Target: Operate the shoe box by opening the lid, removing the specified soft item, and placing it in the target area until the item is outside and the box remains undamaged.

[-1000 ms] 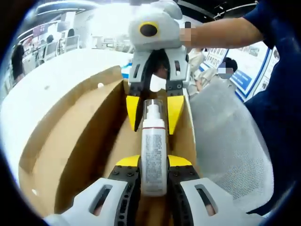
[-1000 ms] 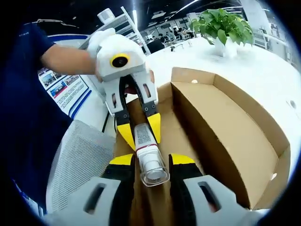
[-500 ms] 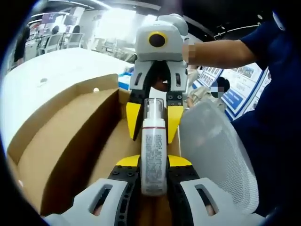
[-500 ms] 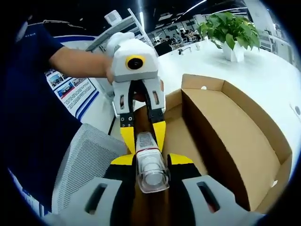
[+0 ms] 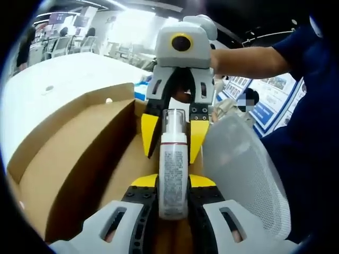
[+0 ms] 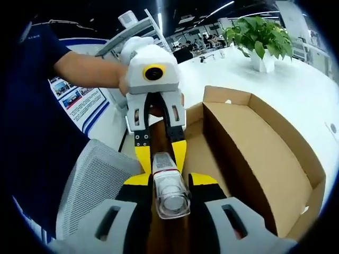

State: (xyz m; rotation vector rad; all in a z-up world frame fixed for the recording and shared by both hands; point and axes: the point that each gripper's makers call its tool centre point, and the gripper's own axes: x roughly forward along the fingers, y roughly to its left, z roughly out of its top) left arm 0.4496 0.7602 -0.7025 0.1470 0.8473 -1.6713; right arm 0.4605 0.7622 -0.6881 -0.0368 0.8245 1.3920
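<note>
both claws [image 5: 174, 185] [image 6: 170, 182] still gripping bottle [image 5: 173, 174], raised slightly above box [image 5: 79, 153]

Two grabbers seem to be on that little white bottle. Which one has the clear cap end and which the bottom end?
The right gripper holds the clear cap end of the bottle: in its view the cap faces the camera. The left gripper clamps the flat bottom end.

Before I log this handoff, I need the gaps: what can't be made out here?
- Bottle label print: too small, left gripper view.
- Cardboard box floor: hidden by the tongs and bottle, both views.
- White mesh sheet: cut off by the edge, left gripper view.
- Bottle's far end: hidden by the left tongs, right gripper view.
</note>
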